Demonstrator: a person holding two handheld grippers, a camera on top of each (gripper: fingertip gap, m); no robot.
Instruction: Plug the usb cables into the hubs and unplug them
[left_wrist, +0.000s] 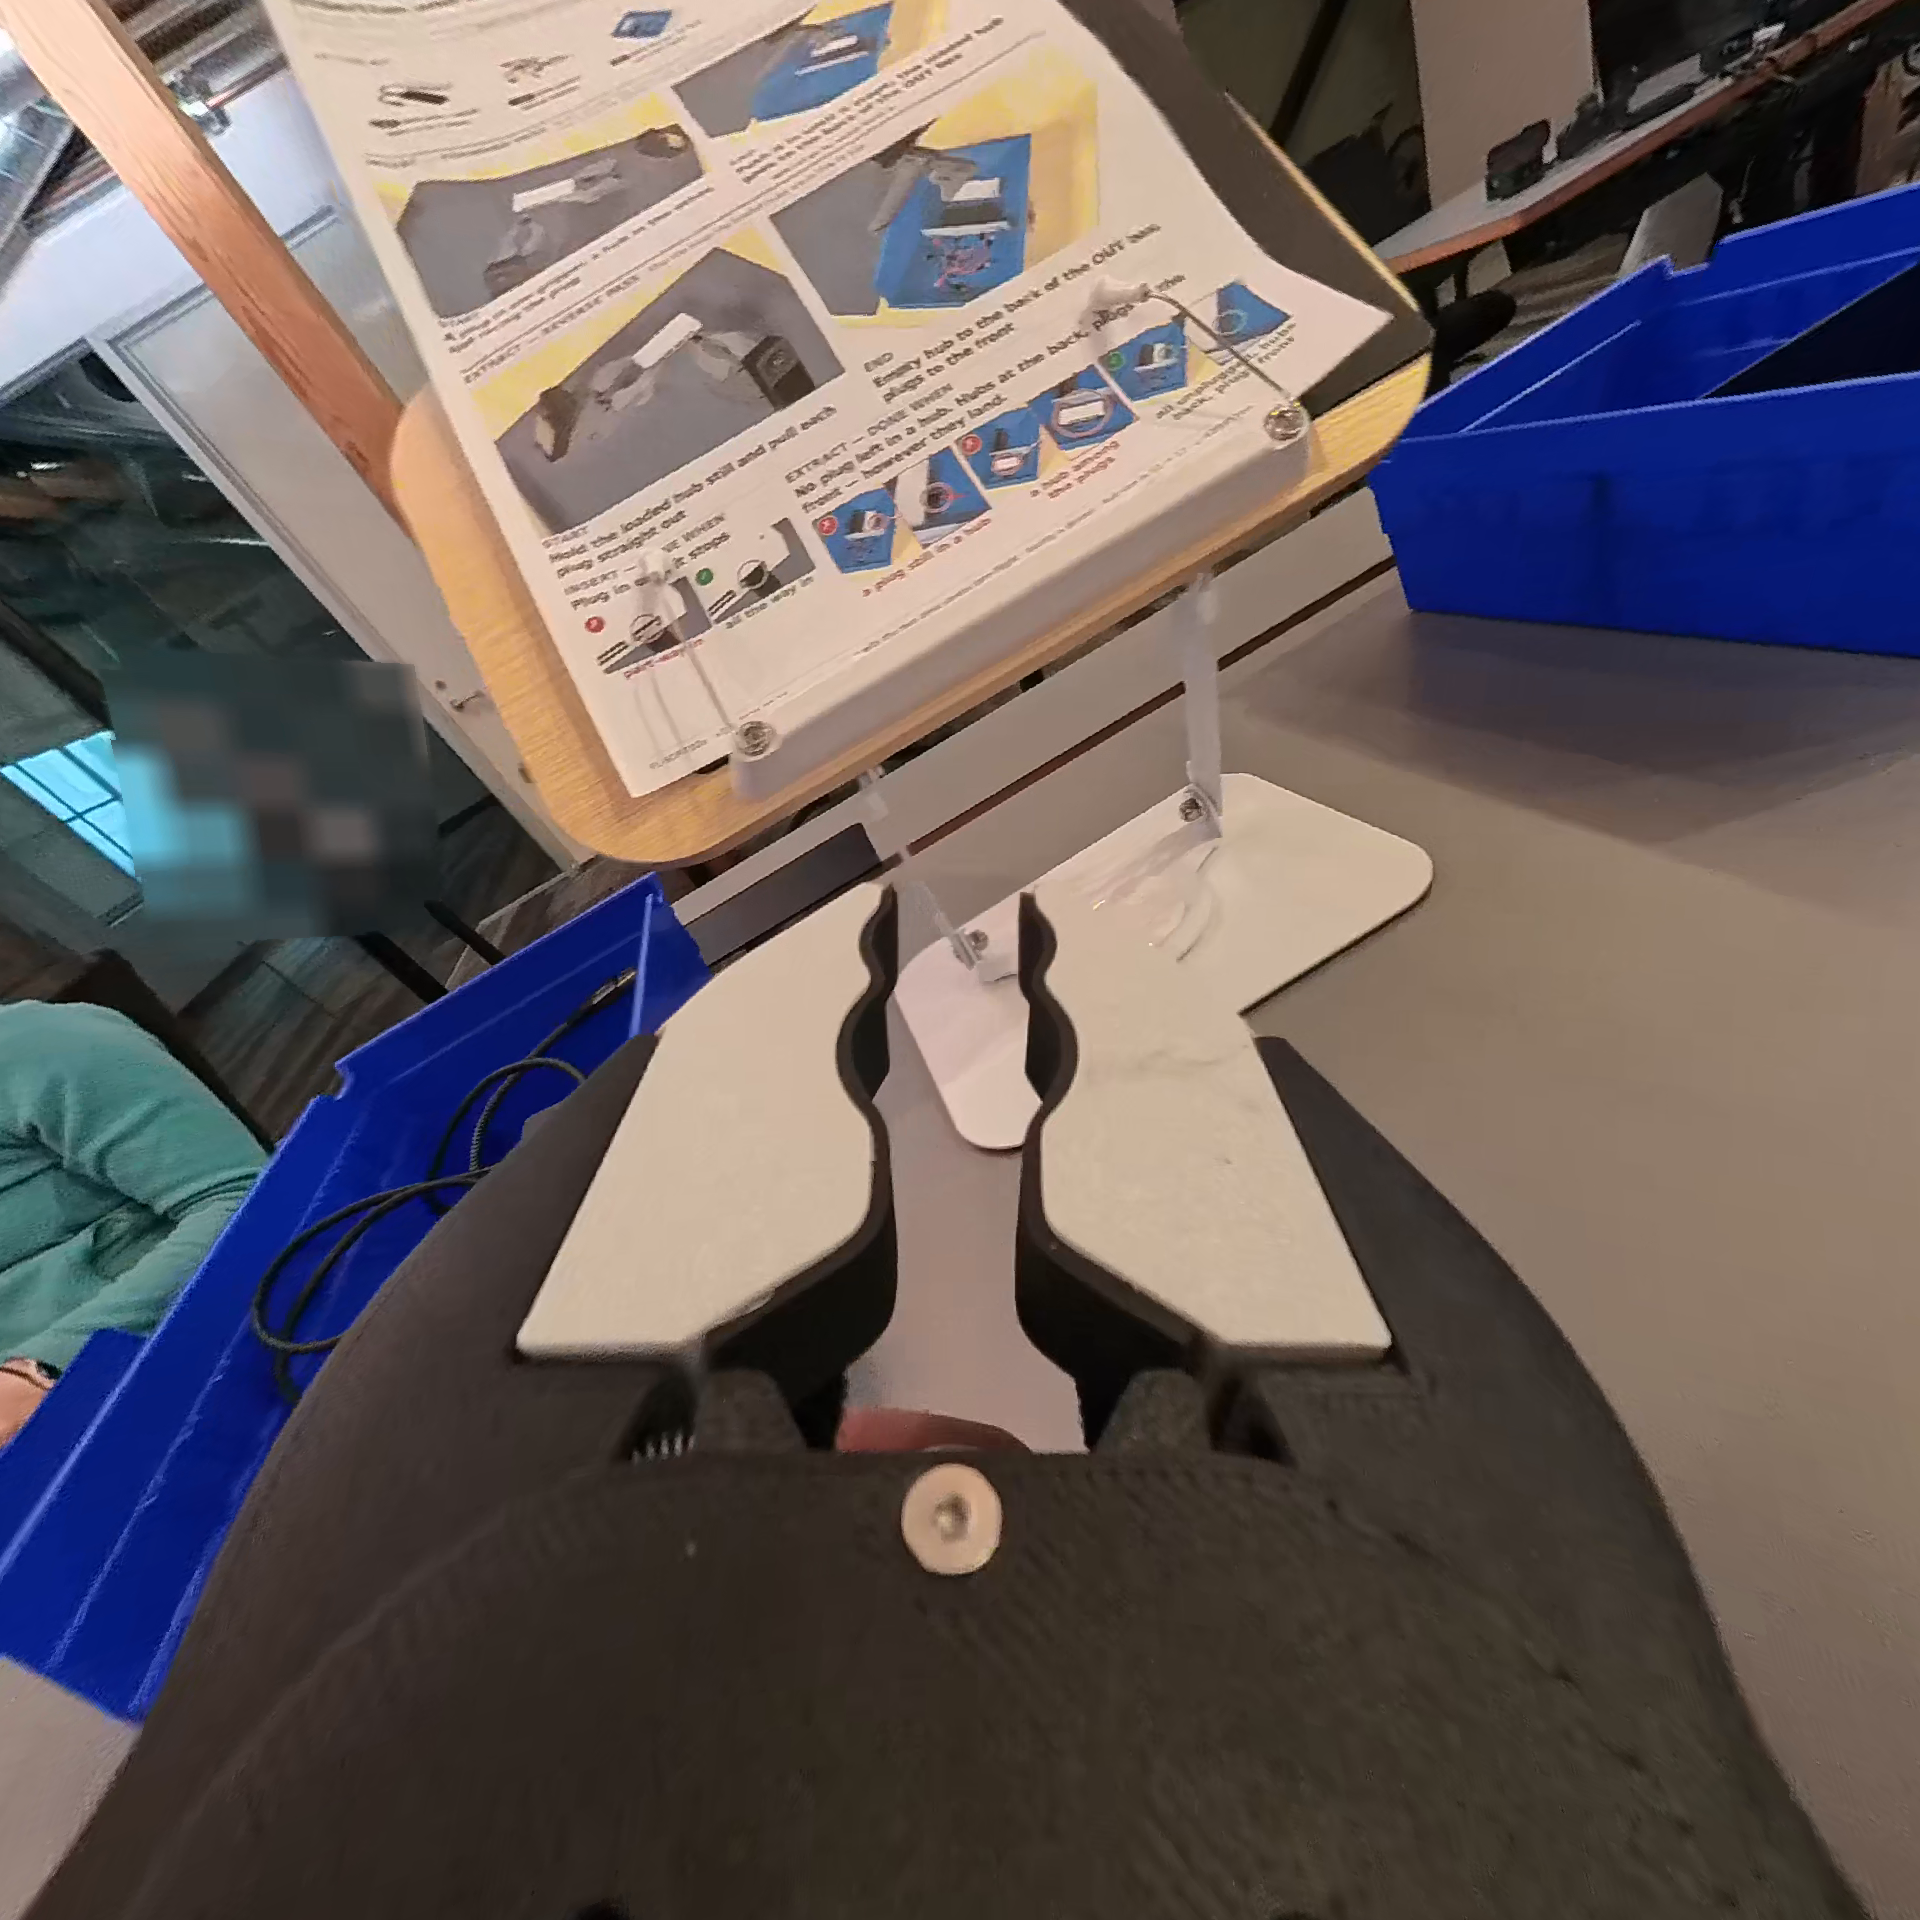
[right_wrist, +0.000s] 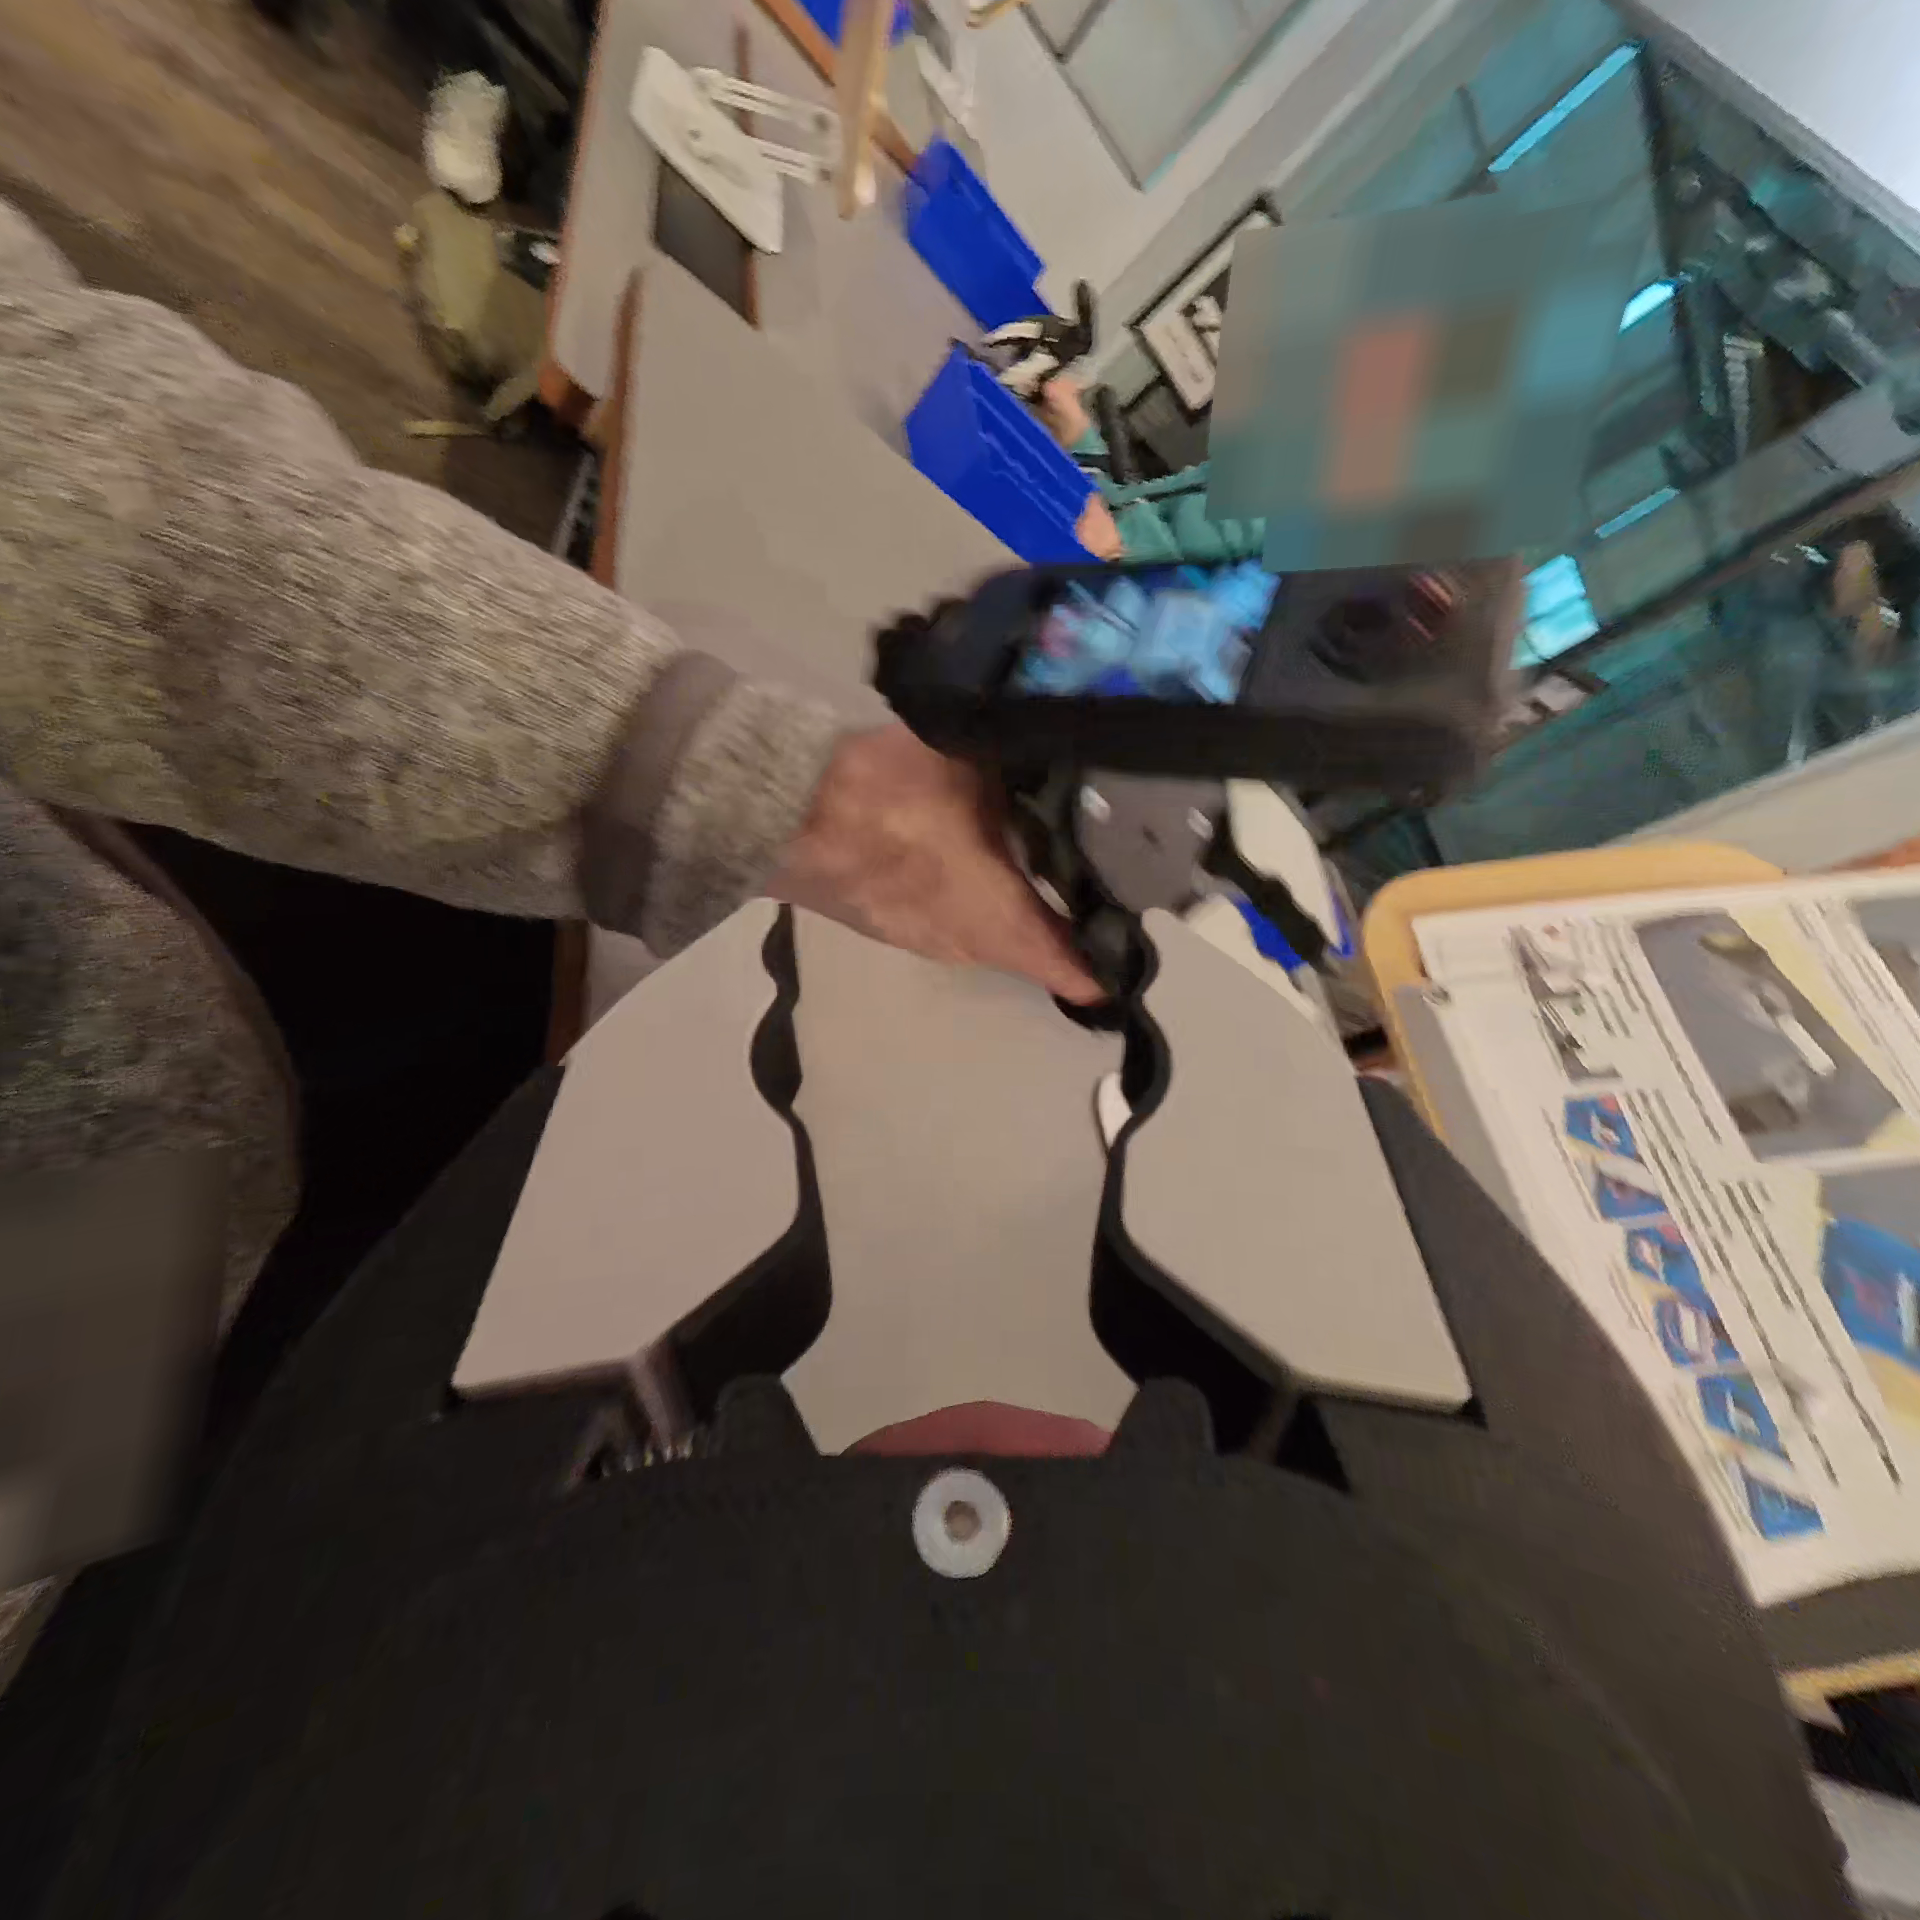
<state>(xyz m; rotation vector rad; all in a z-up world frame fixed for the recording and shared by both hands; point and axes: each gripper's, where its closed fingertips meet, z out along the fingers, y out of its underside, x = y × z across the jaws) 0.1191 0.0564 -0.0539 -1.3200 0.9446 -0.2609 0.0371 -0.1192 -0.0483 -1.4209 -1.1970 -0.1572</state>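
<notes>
One black usb cable lies coiled in the blue bin at the left of the grey table; a second blue bin stands at the far right, its contents hidden. The left gripper stands narrowly parted and bare before the white stand bearing an instruction sheet. The right gripper gapes wider, gripping nothing, near the person's hand.

Two blue bins, one black cable, one instruction sheet, one white stand, two grippers.
</notes>
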